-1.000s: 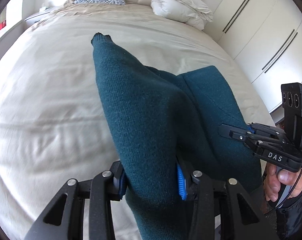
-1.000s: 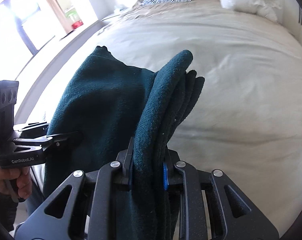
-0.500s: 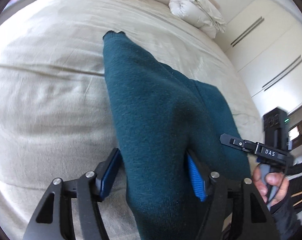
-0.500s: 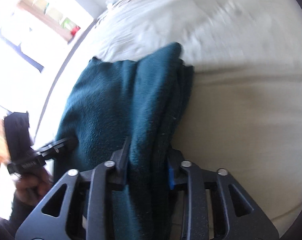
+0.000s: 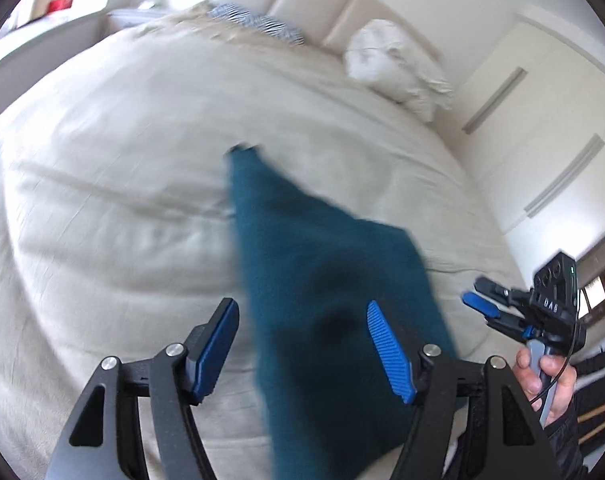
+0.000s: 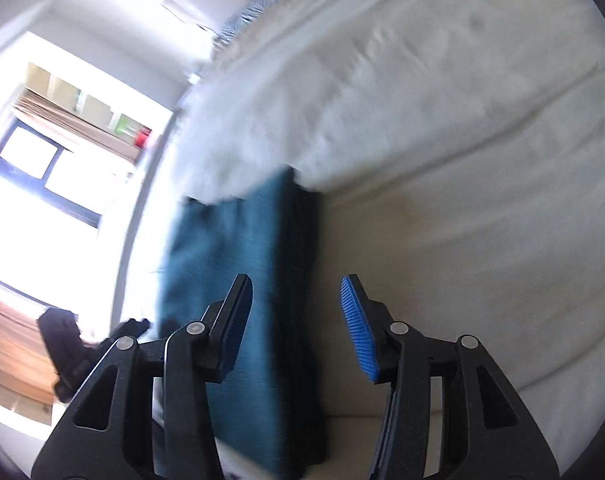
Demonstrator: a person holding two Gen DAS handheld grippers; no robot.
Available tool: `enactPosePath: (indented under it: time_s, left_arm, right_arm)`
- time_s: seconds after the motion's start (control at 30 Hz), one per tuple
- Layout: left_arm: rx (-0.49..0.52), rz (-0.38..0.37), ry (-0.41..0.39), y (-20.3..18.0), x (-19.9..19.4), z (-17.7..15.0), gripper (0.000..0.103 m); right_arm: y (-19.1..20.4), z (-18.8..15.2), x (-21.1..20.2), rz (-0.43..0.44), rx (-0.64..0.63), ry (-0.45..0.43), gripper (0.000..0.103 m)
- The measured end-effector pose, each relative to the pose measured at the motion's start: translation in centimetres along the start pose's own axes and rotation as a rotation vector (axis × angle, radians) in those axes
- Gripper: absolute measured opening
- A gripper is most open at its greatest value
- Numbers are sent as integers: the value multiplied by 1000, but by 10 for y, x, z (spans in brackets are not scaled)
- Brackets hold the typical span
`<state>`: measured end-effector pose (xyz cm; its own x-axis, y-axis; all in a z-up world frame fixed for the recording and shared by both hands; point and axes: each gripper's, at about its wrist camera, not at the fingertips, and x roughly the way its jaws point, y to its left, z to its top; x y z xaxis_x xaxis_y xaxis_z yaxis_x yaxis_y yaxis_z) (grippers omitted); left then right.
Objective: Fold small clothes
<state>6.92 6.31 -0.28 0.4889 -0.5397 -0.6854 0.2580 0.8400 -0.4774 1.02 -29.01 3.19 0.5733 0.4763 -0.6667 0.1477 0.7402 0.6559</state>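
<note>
Now my left gripper (image 5: 302,354) stands wide, its jaws having just been opening; the teal sweater (image 5: 326,300) lies between its pads (image 5: 386,350) but neither presses on it, so it is released. My right gripper (image 6: 298,328) has likewise been opening and sits at a middling spread, the folded edge of the sweater running under its left finger, nothing clamped. In the left view I can see that right gripper off to the side in the person's hand (image 5: 546,376), clear of the cloth. The sweater rests as a narrow folded strip near the foot of the bed (image 5: 102,184), its far corner pointing toward the white pillow (image 5: 394,64) by the headboard. Both views are blurred, so I cannot judge how square the layers sit. To do this step well, I would draw both grippers straight back and slightly up, so no pad snags the knit and drags the fold open, then check the edges before the next fold.
</note>
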Motion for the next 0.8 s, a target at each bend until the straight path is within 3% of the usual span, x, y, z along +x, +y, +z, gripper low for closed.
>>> enactPosePath:
  time_s: [0.1, 0.2, 0.4, 0.53, 0.63, 0.73, 0.8]
  left_arm:
    - [33, -65, 26, -21, 15, 7, 71]
    - [31, -81, 71, -25, 46, 10, 71]
    - [50, -98, 103, -21, 71, 4, 71]
    - [49, -134, 91, -16, 69, -5, 71]
    - [17, -163, 72, -11, 64, -6, 71]
    - [28, -123, 37, -18, 51, -8, 71]
    - [97, -35, -34, -31, 32, -12, 78]
  right_arm:
    - [28, 1, -5, 141, -37, 6, 46]
    - [40, -3, 8, 264, -30, 54, 46]
    - [11, -26, 62, 227, 59, 180, 44]
    - [-26, -40, 65, 311, 105, 160, 33]
    - [-42, -44, 56, 354, 147, 130, 33]
    - [-43, -47, 33, 314, 117, 85, 35]
    - [-36, -50, 9, 221, 62, 22, 46]
